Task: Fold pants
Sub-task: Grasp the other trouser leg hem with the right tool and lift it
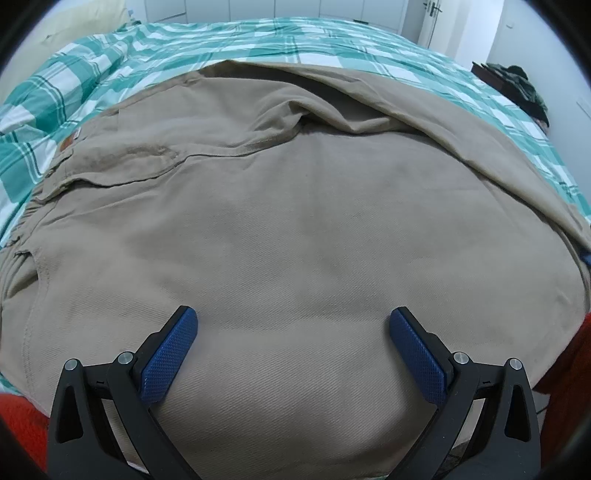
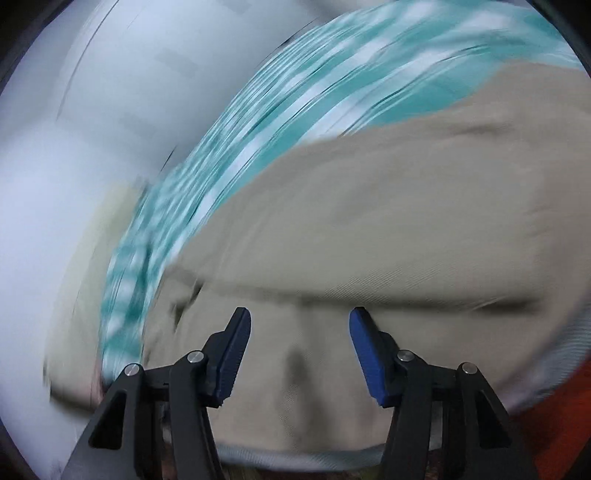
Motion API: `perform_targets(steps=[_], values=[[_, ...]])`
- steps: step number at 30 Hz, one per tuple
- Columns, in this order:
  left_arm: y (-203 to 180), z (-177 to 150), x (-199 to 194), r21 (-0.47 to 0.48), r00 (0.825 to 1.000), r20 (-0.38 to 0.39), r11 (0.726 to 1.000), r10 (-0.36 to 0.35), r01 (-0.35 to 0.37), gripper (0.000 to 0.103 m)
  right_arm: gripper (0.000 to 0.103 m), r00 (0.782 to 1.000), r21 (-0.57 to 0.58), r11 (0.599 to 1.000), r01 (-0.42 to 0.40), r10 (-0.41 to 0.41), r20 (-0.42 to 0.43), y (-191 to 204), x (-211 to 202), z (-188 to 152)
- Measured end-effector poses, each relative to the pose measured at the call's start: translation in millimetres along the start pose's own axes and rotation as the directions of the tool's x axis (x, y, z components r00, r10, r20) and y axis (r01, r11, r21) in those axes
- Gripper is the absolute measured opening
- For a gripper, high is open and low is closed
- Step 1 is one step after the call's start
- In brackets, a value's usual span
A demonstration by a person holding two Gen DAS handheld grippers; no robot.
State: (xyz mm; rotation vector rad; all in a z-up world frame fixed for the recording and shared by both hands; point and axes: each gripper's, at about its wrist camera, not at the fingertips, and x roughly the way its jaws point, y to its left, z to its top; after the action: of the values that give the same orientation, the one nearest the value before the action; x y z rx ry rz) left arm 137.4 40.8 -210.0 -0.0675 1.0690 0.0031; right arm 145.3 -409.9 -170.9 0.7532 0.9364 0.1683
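Note:
Khaki pants (image 1: 295, 229) lie spread on a bed with a teal and white checked cover (image 1: 258, 40). The waistband and a pocket with a small label sit at the left, and one leg is folded over at the upper right. My left gripper (image 1: 293, 321) is open and empty, close above the near part of the fabric. In the right wrist view, which is motion-blurred, the pants (image 2: 388, 229) fill the lower right. My right gripper (image 2: 300, 325) is open and empty just above a fold in the cloth.
Red fabric (image 1: 22, 417) shows at the near left and right edges. A dark piece of furniture with dark clothing (image 1: 517, 85) stands at the far right of the bed. White wardrobe doors and a room door line the back wall. A pale pillow (image 1: 92, 18) lies at the far left.

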Motion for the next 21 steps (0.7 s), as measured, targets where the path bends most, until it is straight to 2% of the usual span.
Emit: perform_targets(steps=[2,4,6,8,9,11,13,16,17,20,21], values=[[-0.2,0.1,0.2,-0.001,1.0,0.002,1.0,0.002,-0.002,0.102,0.057,0.998,0.085,0.996,0.011,-0.016,0.054,-12.9,-8.1,9.4],[-0.3,-0.2,0.1,0.0,1.0,0.004,1.0,0.002,-0.002,0.102,0.055,0.998,0.21,0.978,-0.017,0.004,0.06,-30.2,-4.7,16.7],[0.0,-1.0,-0.3,0.001,1.0,0.01,1.0,0.002,-0.002,0.102,0.045,0.998,0.272,0.962,-0.007,-0.011,0.063,-38.6,-1.3,19.9],[1.2,-0.6,-1.6,0.002,1.0,0.012,1.0,-0.007,0.007,0.102,0.008,0.994,0.235,0.969,0.071,-0.088,0.062,-37.5,2.4,22.8],[3.2,1.4,-3.6,-0.003,1.0,0.005,1.0,-0.021,0.021,0.102,0.007,0.991,0.207,0.973,0.098,-0.114,0.066,-35.4,2.0,23.1],[14.3,9.0,-13.0,-0.066,0.997,-0.014,0.995,-0.081,0.08,0.102,0.005,0.99,0.161,0.982,0.095,-0.11,0.089,-26.4,-5.6,27.3],[38.4,19.6,-27.6,-0.208,0.976,0.031,0.954,-0.215,0.216,0.102,0.005,0.989,0.092,0.994,0.054,-0.066,0.134,-4.6,-23.0,34.6],[78.4,45.7,-37.6,-0.404,0.936,0.12,0.845,-0.33,0.35,0.102,0.005,0.979,-0.098,0.994,-0.052,0.07,0.19,44.7,-65.6,47.2],[90.0,57.2,-36.0,-0.457,0.917,0.138,0.797,-0.375,0.395,0.102,0.005,0.975,-0.145,0.987,-0.075,0.103,0.198,57.6,-75.4,46.9],[110.3,88.1,-25.6,-0.536,0.853,0.182,0.678,-0.489,0.503,0.102,0.005,0.953,-0.329,0.933,-0.148,0.223,0.204,104.9,-116.1,46.3],[114.6,98.5,-22.2,-0.545,0.843,0.196,0.659,-0.502,0.519,0.102,0.005,0.948,-0.366,0.918,-0.156,0.243,0.205,113.4,-125.4,44.2]])
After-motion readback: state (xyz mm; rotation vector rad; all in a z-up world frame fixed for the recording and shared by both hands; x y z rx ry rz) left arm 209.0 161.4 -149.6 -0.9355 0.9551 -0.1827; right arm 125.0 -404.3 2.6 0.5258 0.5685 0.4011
